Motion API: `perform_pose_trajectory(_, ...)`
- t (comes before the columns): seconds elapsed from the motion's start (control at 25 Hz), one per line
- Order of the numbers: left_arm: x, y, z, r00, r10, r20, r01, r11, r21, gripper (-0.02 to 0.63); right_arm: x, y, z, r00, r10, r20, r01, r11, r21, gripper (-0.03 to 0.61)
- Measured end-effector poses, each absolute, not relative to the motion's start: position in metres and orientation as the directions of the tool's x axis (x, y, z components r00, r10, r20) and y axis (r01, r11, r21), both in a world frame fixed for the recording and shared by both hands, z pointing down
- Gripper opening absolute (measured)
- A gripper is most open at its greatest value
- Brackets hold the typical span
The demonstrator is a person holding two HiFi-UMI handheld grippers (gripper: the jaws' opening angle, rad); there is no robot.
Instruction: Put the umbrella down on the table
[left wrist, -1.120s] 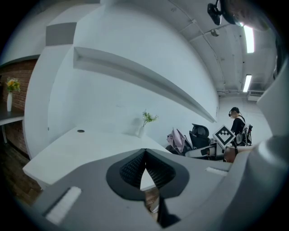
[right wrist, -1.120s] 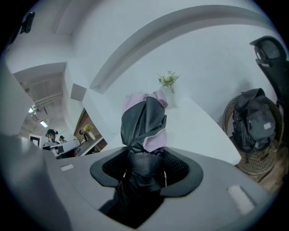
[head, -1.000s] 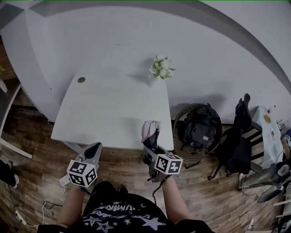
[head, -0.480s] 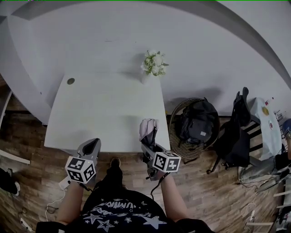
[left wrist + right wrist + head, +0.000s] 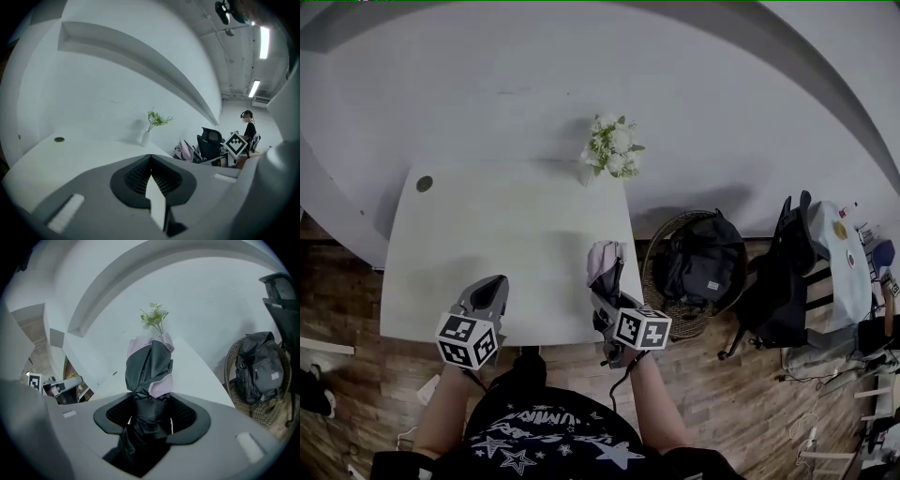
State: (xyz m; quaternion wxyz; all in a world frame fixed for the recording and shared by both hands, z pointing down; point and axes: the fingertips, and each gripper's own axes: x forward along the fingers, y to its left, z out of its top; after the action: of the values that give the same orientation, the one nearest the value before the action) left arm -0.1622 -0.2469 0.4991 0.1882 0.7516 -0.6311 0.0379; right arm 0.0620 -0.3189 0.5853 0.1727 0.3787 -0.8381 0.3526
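Right gripper (image 5: 607, 302) is clamped on the umbrella (image 5: 604, 265). The right gripper view shows the black pads pressed against the folded pink-and-dark fabric on either side, with the bundle sticking out past the tips. The umbrella is in the air over the table (image 5: 506, 234), just inside its near edge and close to the right edge, pointing towards the far side. I cannot tell whether its tip touches the top.

Left gripper (image 5: 492, 284) is over the near edge too, well to the left of the umbrella. Its jaws are together with nothing between them, and in its own view the tips meet in a point.

At the far right corner stand the flowers (image 5: 611, 148) in a small vase. A dark grommet (image 5: 425, 184) sits at the far left corner. On the wood floor off the right edge there is a basket (image 5: 651, 281) with a backpack (image 5: 701, 262) in it, and beyond that a dark chair (image 5: 783, 291).
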Motion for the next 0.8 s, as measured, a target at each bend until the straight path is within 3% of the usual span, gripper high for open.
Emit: perform_pose_trajectory(0.8, -0.2, -0.366, 0.513, 0.307, -0.901, 0.306, -0.936, -0.228, 0.267, 0.003, 0.024, -0.422, 0.616, -0.508, -0.52, 0.687, -0.857, 0.382, -0.344, 0.249)
